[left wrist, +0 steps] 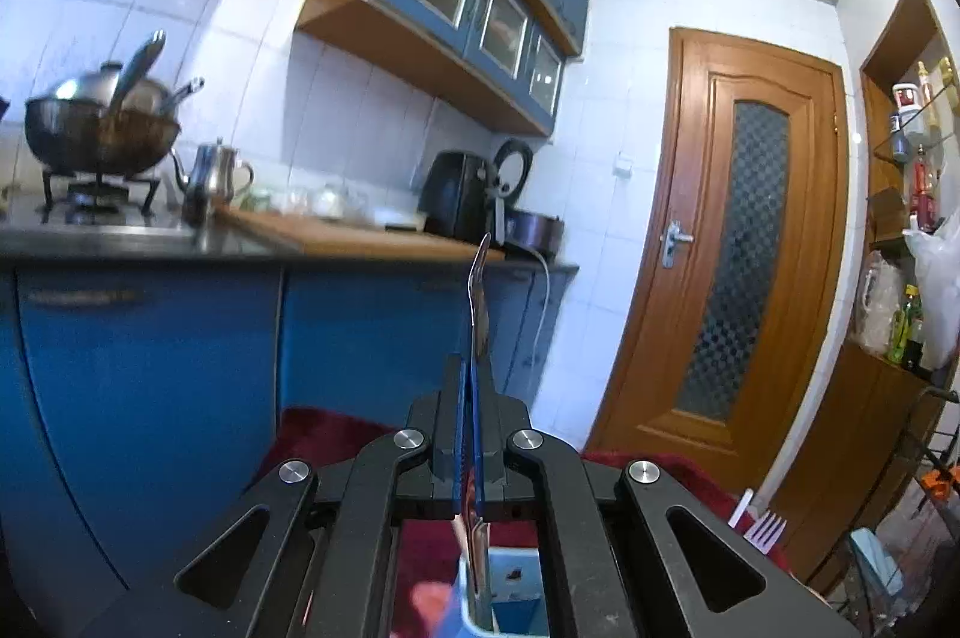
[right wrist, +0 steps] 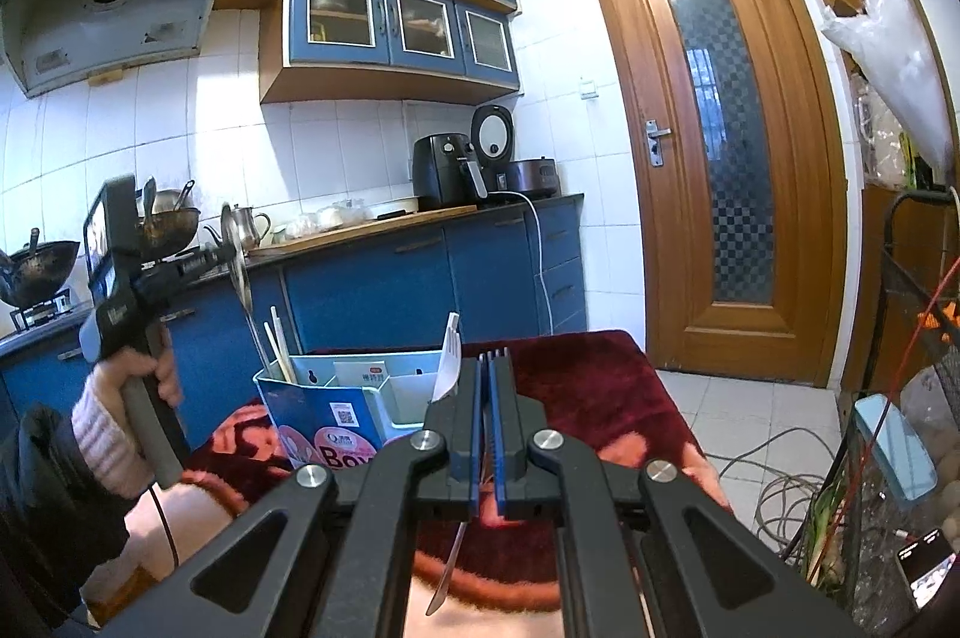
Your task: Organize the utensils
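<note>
My left gripper [left wrist: 473, 368] is shut on a metal spoon [left wrist: 478, 290], held upright with its lower end inside the light blue organizer box [left wrist: 510, 587]. The right wrist view shows the left gripper [right wrist: 231, 257] holding that spoon [right wrist: 243, 278] over the box's left compartment [right wrist: 273, 386]. My right gripper [right wrist: 486, 368] is shut on a metal fork [right wrist: 447, 572]; its tines [right wrist: 493, 353] stick out past the fingertips. The box [right wrist: 324, 416] stands on a red blanket and holds chopsticks [right wrist: 281, 350] and a white plastic fork [right wrist: 449, 362].
A red patterned blanket [right wrist: 576, 374] covers the table. Blue kitchen cabinets [right wrist: 372, 278], a counter with woks, kettle and air fryer [right wrist: 441, 176] lie behind. A wooden door [right wrist: 714, 146] is at right; cables [right wrist: 774, 494] and a wire rack [right wrist: 900, 314] stand on the floor.
</note>
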{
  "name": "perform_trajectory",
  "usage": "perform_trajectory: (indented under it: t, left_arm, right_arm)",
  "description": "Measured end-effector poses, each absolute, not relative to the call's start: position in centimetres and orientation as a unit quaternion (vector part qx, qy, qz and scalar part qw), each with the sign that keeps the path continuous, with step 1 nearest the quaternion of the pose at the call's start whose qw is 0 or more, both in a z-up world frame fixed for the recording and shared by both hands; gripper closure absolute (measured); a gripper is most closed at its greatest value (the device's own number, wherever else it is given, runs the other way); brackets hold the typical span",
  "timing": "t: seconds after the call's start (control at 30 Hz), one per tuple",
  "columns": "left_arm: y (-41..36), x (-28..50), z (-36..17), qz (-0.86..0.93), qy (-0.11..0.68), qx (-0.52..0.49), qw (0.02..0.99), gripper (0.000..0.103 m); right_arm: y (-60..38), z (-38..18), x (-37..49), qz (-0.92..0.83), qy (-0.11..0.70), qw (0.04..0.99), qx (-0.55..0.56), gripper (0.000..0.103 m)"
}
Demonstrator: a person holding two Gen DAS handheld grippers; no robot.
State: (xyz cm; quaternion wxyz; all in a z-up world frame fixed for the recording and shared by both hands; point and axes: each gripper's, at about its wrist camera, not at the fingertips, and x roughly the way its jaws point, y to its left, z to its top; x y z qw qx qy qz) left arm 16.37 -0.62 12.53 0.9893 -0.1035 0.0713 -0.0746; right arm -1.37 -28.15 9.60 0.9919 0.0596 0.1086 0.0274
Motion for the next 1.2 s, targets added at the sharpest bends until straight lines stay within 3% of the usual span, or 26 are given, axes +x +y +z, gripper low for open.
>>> perform_trajectory:
  t: [0.73,1.2]
  left_arm:
    - [-0.6,15.7,8.2,-0.11,0.109,-0.1,0.983,0.102]
    - [-0.4,15.8,7.8,-0.121,0.12,-0.108,0.98,0.102]
  right_arm:
    - [-23.7,16.4,5.5,0.012,0.038,0.999,-0.022,0.099]
    - [-20.1,14.6,10.1,0.002,0.039,0.995,-0.087,0.1]
